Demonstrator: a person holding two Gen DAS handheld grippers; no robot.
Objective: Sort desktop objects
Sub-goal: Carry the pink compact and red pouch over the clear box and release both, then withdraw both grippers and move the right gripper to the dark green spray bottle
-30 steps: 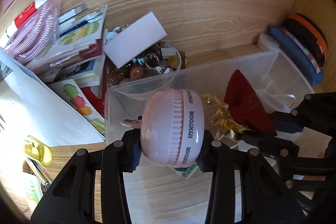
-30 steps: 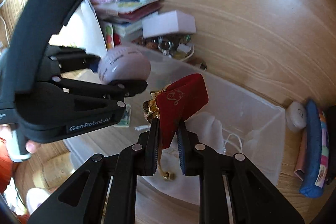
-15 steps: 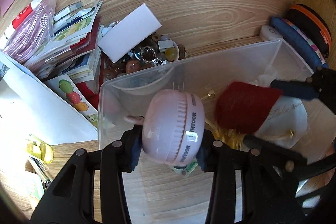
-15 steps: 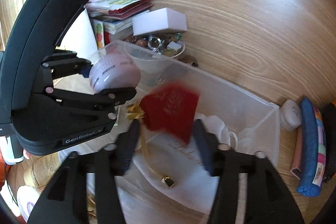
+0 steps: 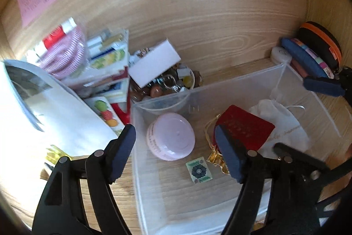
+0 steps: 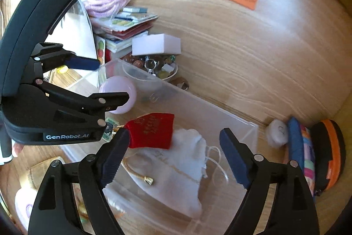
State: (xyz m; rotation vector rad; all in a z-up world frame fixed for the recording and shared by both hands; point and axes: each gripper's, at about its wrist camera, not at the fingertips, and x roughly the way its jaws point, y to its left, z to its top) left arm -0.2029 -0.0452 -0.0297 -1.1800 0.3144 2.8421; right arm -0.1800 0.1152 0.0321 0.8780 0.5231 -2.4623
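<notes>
Pink timer [image 5: 170, 137] and red pouch [image 5: 244, 128] lie inside the clear bin [image 5: 242, 83], both the left tongs [image 5: 176, 151] and right tongs [image 6: 173, 153] gaping wide and empty, so lift straight up clear of the rim before reaching for clutter at far left.
</notes>
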